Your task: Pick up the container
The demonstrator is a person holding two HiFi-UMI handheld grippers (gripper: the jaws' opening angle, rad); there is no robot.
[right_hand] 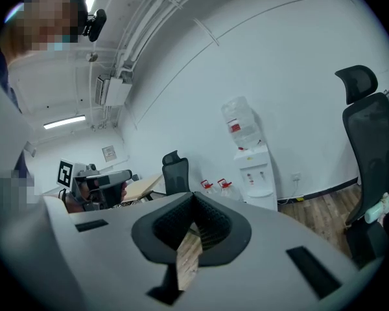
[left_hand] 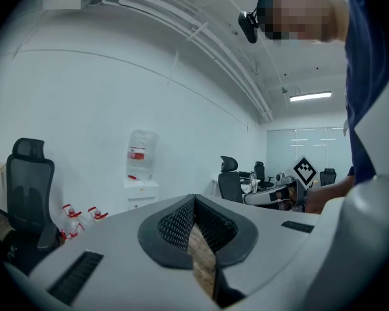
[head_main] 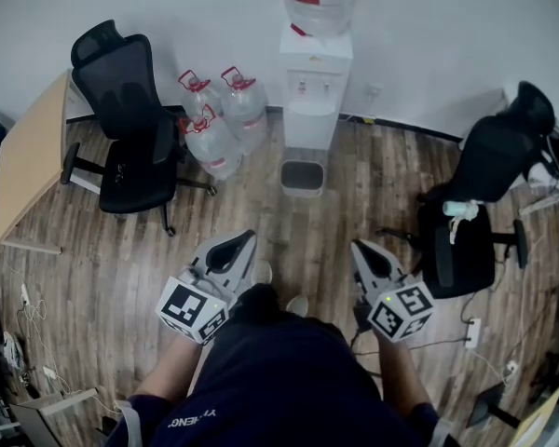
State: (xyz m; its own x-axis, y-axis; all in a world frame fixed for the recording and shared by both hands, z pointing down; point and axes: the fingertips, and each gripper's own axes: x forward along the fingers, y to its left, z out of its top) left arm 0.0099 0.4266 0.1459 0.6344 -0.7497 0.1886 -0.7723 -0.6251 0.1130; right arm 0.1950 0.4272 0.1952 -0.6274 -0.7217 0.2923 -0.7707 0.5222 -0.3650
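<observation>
Grey moulded plastic, two tools: the left gripper [head_main: 245, 240] and the right gripper [head_main: 359, 247] are hanging side by side in front of the person, well apart from everything ahead. Each one's jaws are pressing together on nothing. Only a sliver of floor [head_main: 93, 250] is showing below the ribbed black pads [left_hand: 175, 225].

Step in hand, as judged: approach, ahead of any reach. Nothing is being touched or lifted.

Item sought: the container [head_main: 302, 177], most likely the small grey open-topped bin, squarish with rounded corners. It is sitting on the boards right at the foot of the water dispenser [head_main: 314, 87], straight ahead between the two tools. Its contents cannot be made out.

Next move, as judged: stepping closer, lowering one tool, parting its jaws and setting them over one wall of the bin. A thin smooth plastic wall would probably be flexing under a pinch, so a bite near a corner looks safer.

Also present:
- water bottles [head_main: 219, 124]: three, clear, rounded, red-capped, clustering just left of the dispenser; a larger one is sitting on top of it.
- office chairs [head_main: 126, 128]: black, mesh-backed, one at each side.
- desk [head_main: 33, 152]: pale wood, flat, at far left.
- floor: brown planks, matt, with cables trailing at the edges.
</observation>
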